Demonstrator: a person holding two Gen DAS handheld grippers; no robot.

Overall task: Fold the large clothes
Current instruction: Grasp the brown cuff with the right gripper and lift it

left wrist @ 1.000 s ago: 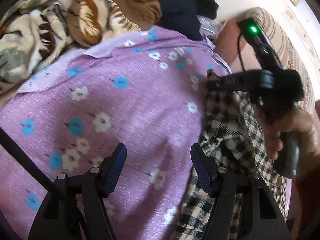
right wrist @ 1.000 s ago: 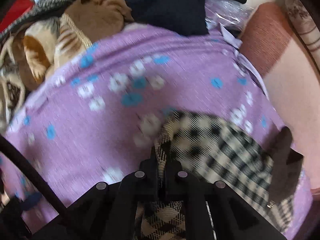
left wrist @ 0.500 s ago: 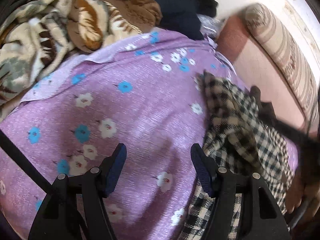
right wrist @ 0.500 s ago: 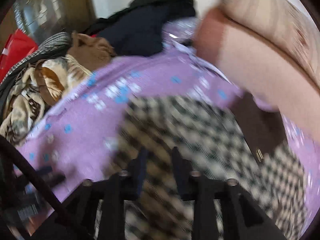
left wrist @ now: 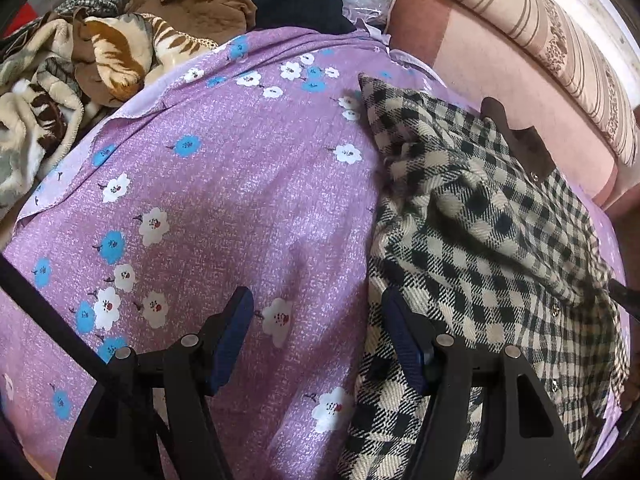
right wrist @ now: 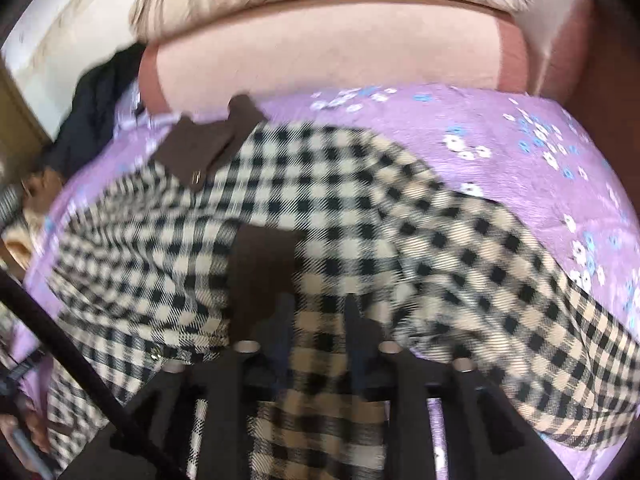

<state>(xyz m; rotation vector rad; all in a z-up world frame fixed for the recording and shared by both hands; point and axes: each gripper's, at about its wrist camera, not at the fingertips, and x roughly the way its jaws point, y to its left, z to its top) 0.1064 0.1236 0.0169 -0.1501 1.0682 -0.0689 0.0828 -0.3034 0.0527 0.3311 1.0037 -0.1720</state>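
— Progress on the checked coat [left wrist: 472,216]? Where does it lie?

— On the bed, over the purple flowered sheet [left wrist: 224,184], bunched toward the pink headboard [left wrist: 496,64]. One sleeve or flap is thrown across the body, and the brown collar [right wrist: 208,144] shows at the far edge. I would judge one fold begun, no more; the cloth is rumpled and its edges do not line up.

— And the tongs?

— The left tongs [left wrist: 316,340] stand spread over bare sheet just beside the coat's edge, with nothing between them. The right tongs [right wrist: 318,320] have just been opening. Checked cloth shows in the gap, but the picture is blurred, and I cannot tell whether the pads touch it. They look parted and clear of it, so I take the coat as let go.

— What is left?

— Most of it, by my reckoning: smoothing the body flat, bringing in the other side, then folding it down to a neat stack. The heap of other clothes [left wrist: 120,52] at the bed's far side looks unfolded too.
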